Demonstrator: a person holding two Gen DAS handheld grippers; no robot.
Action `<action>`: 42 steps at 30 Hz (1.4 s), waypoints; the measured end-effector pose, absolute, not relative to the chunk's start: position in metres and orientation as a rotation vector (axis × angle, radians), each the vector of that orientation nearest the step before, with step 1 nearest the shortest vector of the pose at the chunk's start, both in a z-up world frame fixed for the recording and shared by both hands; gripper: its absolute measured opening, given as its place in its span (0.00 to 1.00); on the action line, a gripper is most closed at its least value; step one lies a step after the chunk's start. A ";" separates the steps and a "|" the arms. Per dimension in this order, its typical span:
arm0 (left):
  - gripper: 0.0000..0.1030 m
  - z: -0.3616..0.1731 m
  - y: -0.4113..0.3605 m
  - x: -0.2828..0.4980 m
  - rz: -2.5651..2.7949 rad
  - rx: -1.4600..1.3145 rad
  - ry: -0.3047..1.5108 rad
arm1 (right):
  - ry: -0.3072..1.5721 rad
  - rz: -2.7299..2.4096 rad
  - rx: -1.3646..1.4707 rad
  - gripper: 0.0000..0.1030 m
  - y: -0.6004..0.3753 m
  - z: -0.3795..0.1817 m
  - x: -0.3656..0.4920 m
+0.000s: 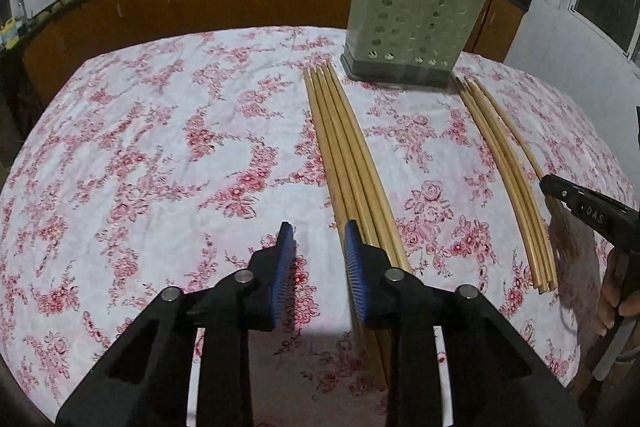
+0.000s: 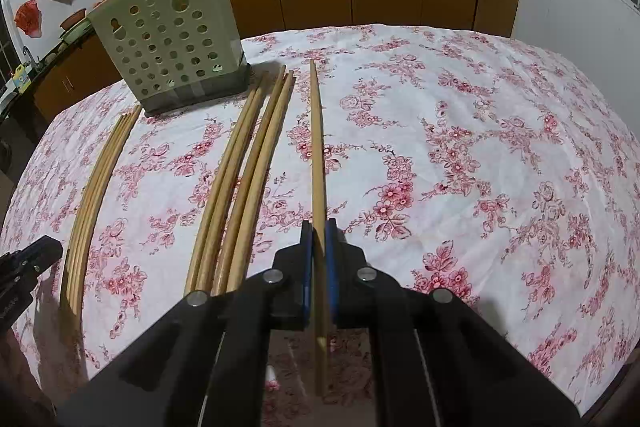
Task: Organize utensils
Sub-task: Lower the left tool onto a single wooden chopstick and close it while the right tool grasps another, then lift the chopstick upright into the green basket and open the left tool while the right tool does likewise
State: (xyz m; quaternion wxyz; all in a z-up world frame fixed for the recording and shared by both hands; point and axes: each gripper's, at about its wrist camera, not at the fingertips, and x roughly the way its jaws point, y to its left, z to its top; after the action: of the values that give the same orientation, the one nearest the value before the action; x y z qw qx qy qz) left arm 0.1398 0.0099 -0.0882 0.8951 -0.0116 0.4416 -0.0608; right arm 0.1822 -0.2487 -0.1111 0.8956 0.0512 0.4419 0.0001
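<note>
Your right gripper [image 2: 319, 247] has its jaws clamped on one chopstick [image 2: 317, 147]; your left gripper [image 1: 318, 255] hovers, jaws apart, beside the chopstick bundle [image 1: 344, 147].

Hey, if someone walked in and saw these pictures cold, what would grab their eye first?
Probably the right gripper, shut on a single chopstick that points away over the floral tablecloth. Next, two bundles of chopsticks lie on the cloth: one by the open left gripper, another further right. Behind them stands a green perforated holder.
</note>
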 end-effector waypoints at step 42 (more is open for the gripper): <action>0.07 -0.098 0.039 0.160 -0.068 -0.020 0.884 | 0.867 -0.030 0.071 0.09 -0.260 -0.114 0.192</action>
State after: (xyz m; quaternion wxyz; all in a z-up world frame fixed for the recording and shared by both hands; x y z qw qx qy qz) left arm 0.1604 0.0394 -0.0980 0.9033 -0.0097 0.4277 -0.0328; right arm 0.1917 -0.2601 -0.1139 0.9067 0.0346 0.4201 -0.0146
